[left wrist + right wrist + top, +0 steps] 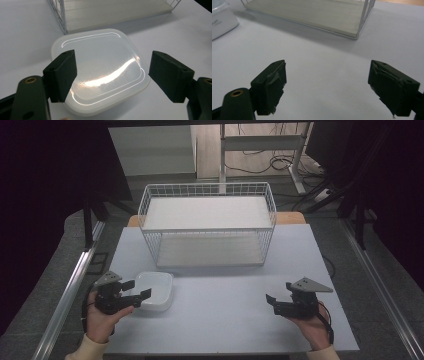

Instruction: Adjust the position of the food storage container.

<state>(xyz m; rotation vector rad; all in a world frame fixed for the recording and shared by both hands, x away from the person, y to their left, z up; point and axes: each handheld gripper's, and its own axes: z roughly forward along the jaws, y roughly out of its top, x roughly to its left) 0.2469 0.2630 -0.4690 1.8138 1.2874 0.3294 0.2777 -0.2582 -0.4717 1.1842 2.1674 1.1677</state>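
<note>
A white lidded plastic box lies on the white table at the front left, its glossy lid seen close up. My left gripper hovers at its left edge, open, with the jaws apart over the lid and not touching it. At the front right my right gripper is open over bare table, nothing between its jaws. A corner of the box sits at the far left of the right gripper view.
A white wire two-tier rack stands at the back middle of the table, its lower shelf facing me. Beyond the table are desk legs and cables on the floor.
</note>
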